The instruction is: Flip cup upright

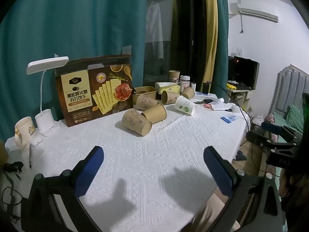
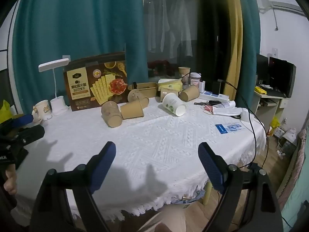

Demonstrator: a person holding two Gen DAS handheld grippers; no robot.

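Both blue-padded grippers, left (image 1: pixel 152 154) and right (image 2: pixel 156 152), hang with jaws spread and nothing between them above the white textured tablecloth (image 1: pixel 154 154). Several brown paper cups (image 1: pixel 136 122) and one white paper cup (image 2: pixel 173 104) lie on their sides mid-table, before a brown cracker box (image 1: pixel 94 89).

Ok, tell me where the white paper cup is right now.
The white paper cup lies on its side on the white tablecloth, right of the brown cups in both views, just in front of the tissue box.
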